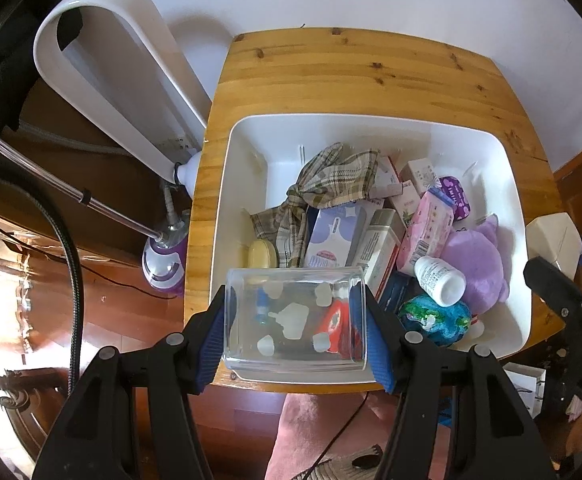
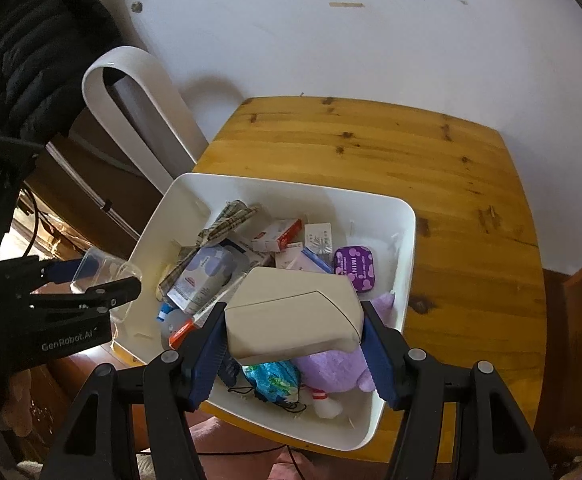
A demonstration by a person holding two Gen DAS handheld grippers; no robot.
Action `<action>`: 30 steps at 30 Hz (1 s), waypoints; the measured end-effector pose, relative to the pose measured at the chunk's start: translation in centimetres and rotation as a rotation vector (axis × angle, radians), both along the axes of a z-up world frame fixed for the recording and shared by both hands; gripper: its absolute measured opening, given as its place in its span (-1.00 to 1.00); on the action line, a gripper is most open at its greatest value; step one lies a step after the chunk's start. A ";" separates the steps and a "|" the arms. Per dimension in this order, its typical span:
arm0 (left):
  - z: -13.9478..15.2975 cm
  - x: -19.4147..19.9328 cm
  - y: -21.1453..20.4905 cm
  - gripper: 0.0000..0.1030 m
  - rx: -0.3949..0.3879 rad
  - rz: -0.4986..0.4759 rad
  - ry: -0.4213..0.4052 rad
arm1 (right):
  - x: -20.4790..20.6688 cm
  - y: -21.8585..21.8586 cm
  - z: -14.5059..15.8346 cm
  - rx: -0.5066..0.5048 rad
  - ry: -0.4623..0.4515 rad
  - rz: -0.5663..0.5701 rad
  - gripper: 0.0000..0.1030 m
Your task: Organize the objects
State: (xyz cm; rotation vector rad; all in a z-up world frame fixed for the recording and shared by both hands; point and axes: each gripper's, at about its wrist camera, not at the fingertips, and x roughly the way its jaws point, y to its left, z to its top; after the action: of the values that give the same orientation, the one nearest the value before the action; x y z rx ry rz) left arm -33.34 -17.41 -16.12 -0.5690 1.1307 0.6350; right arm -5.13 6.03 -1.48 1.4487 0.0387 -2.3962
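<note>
A clear rectangular plastic container [image 1: 295, 318] is clamped in the left tongs [image 1: 295, 320]; a beige cardboard box [image 2: 293, 314] is clamped in the right tongs [image 2: 295, 344], both above the white plastic bin [image 1: 247, 152].

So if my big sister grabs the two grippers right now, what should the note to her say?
Left gripper: shut on the clear plastic box, held over the near left corner of the white bin.
Right gripper: shut on the beige box, held above the bin's near side.
In the bin: plaid cloth, medicine boxes, white pill bottle, purple plush, purple tin, blue-green pouch.
The bin sits on the wooden table.
Done: many things are already in the bin.
Left: both held boxes still need a place; where is not shown.
</note>
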 end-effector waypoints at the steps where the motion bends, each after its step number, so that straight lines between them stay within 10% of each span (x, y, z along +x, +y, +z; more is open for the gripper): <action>1: -0.1 0.0 0.0 0.24 -0.003 -0.003 0.001 | -0.1 0.1 -0.1 0.001 -0.006 -0.005 0.24; 30: 1.3 0.1 0.0 0.39 0.014 0.033 -0.043 | -0.1 1.0 0.6 -0.040 -0.001 -0.066 0.47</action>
State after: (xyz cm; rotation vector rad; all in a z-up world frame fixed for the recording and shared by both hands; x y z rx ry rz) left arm -33.26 -17.43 -14.78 -0.5877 1.0775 0.6560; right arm -5.21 6.99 -0.84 1.4546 -0.0579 -2.4347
